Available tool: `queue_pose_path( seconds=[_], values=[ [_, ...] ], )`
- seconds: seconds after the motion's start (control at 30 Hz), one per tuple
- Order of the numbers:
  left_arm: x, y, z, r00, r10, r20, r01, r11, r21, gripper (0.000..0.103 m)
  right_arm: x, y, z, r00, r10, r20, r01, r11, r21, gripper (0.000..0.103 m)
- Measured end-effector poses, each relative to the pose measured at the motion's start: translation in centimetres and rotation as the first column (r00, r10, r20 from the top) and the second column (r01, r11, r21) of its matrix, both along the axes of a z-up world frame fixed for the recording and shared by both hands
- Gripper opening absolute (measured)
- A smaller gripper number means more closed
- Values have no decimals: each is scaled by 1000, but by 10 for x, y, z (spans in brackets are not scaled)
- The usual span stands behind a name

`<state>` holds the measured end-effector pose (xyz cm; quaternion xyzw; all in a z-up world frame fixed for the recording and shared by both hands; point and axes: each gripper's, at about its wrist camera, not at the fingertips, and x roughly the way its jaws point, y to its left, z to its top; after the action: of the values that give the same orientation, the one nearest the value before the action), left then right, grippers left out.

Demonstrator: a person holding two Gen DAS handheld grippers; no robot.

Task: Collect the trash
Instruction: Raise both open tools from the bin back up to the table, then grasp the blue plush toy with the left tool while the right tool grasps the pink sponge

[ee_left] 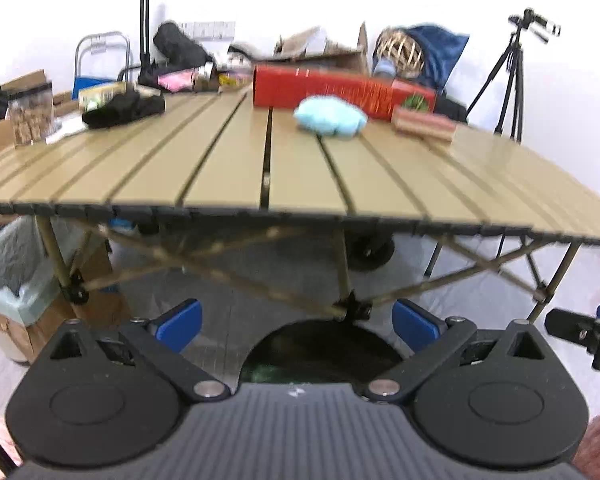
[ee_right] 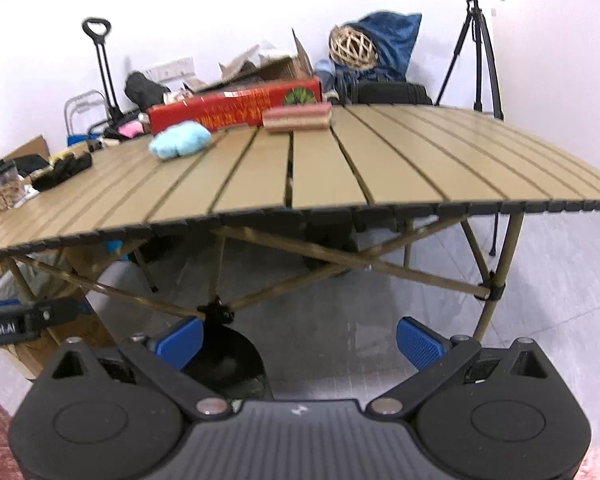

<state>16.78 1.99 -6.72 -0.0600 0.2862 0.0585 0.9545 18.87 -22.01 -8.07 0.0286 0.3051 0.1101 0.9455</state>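
Both tongs (ee_left: 296, 326) (ee_right: 300, 336) wide open, empty; blue wad (ee_left: 330, 115) far ahead on table (ee_left: 228, 168).

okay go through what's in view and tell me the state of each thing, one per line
left gripper: open, empty, held below the table edge
right gripper: open, empty
light blue crumpled wad: lying on the table, untouched
long red box: lying flat, closed
small striped box: lying flat beside the red box
lined bin: open, on the floor
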Motion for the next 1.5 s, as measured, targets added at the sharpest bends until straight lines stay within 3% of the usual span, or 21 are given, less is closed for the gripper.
queue_pose_path(
  seconds=[0.33,0.83,1.13,1.5],
  values=[
    [6,-1,44,995,-13,97,15,1000,-17,103,-3,3,38,991,19,135,-21,1000,16,103],
    [79,-9,78,988,-32,150,34,999,-11,103,52,9,68,973,-25,231,9,997,73,103],
    [151,-15,77,993,-51,107,49,998,25,103,105,3,73,967,-86,239,62,992,108,103],
    [248,-1,61,1000,-2,20,2,1000,-7,103,173,4,72,968,-138,211,113,985,128,103]
  ],
)
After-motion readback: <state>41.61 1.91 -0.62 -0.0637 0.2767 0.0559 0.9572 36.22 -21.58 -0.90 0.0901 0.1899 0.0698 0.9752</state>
